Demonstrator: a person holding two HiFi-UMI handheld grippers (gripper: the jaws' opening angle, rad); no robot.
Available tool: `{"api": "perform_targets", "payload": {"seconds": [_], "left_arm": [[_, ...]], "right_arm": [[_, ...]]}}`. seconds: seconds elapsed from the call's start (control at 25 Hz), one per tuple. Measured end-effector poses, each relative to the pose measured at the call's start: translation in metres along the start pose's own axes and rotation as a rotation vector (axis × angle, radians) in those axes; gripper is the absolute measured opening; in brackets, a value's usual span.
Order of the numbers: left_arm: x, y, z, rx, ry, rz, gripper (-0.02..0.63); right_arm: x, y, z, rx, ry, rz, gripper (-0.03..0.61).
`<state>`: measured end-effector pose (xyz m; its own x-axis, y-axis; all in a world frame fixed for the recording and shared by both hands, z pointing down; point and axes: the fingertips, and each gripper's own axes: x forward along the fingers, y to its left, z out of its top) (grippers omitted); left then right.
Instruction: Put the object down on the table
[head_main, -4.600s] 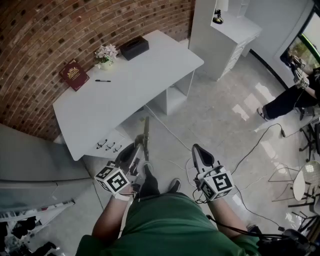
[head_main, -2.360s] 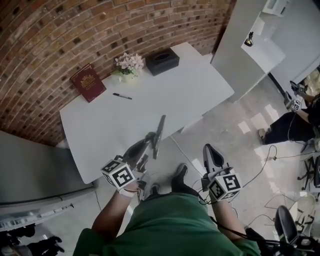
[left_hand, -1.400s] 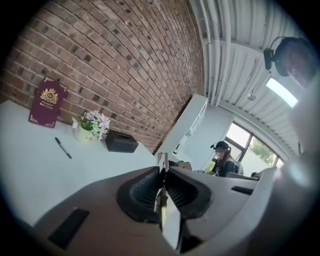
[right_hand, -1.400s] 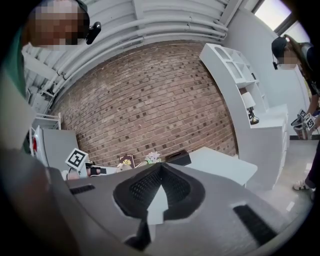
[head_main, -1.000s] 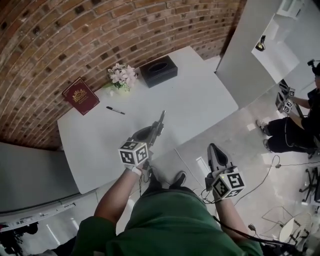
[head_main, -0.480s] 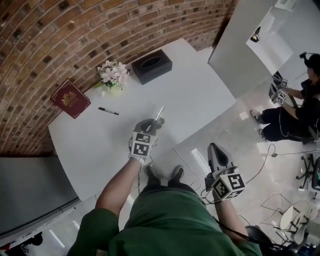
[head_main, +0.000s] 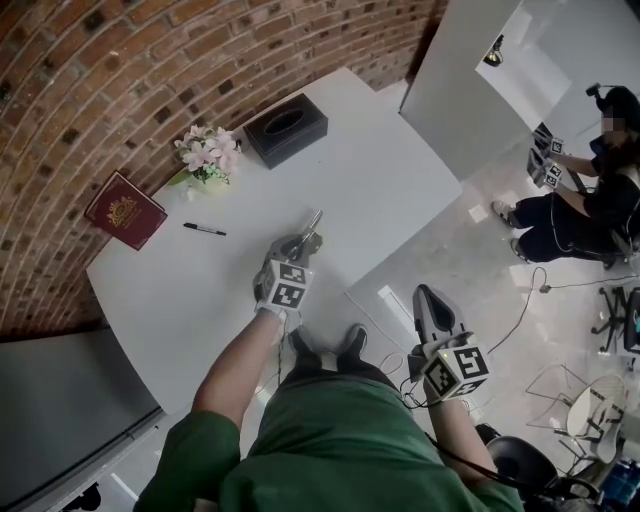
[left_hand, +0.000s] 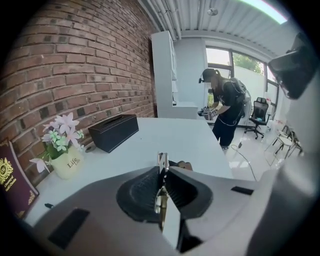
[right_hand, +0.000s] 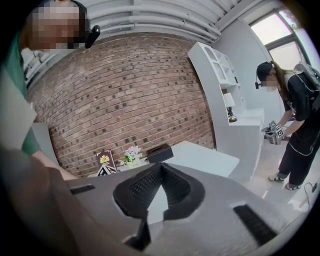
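A slim grey metal tool (head_main: 312, 223) sticks out forward from my left gripper (head_main: 300, 243), which is shut on it over the middle of the white table (head_main: 400, 180). In the left gripper view the tool's thin edge (left_hand: 162, 161) is pinched between the dark pads (left_hand: 145, 189) of the left gripper (left_hand: 162, 172). Whether the tool touches the tabletop I cannot tell. My right gripper (head_main: 427, 298) hangs over the floor to the right of the table, shut with nothing in it; the right gripper view shows the right gripper (right_hand: 159, 167) with its jaws meeting at the tip.
Along the brick wall stand a black tissue box (head_main: 286, 129), a pot of flowers (head_main: 207, 155) and a dark red book (head_main: 124, 209); a black pen (head_main: 204, 229) lies left of my gripper. A white cabinet (head_main: 470, 70) is at the back right, and a person (head_main: 590, 200) stands beyond it.
My left gripper has moved forward and down over the table with the tool still in it. The right gripper has stayed where it was.
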<state>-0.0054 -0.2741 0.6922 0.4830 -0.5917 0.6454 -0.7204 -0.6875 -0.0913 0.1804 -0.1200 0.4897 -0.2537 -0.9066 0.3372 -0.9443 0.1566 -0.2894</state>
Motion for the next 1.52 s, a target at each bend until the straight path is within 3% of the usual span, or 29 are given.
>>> {"api": "perform_targets", "payload": {"seconds": [0.44,0.8,1.0,1.08,1.16,1.52], "left_arm": [[0.010,-0.001,-0.019,0.132,0.020,0.005,0.032],[0.014,-0.003,-0.029,0.193,0.020,0.018,0.032],[0.017,-0.015,-0.034,0.246,0.054,-0.018,0.034],[0.020,-0.022,-0.040,0.277,0.091,-0.038,0.068],[0.020,-0.024,-0.047,0.302,0.122,-0.037,0.150],[0.006,-0.028,-0.044,0.301,0.092,-0.023,0.176]], "right_arm": [[0.001,0.006,-0.003,0.001,0.013,-0.017,0.003],[-0.006,0.006,-0.007,0.003,0.013,-0.038,0.003],[-0.009,0.006,-0.008,0.004,0.010,-0.037,0.003],[-0.008,0.008,-0.007,0.005,0.012,-0.031,0.003],[-0.008,0.011,-0.007,0.003,0.010,-0.023,0.003],[-0.010,0.014,-0.007,-0.001,0.004,-0.004,0.003]]}}
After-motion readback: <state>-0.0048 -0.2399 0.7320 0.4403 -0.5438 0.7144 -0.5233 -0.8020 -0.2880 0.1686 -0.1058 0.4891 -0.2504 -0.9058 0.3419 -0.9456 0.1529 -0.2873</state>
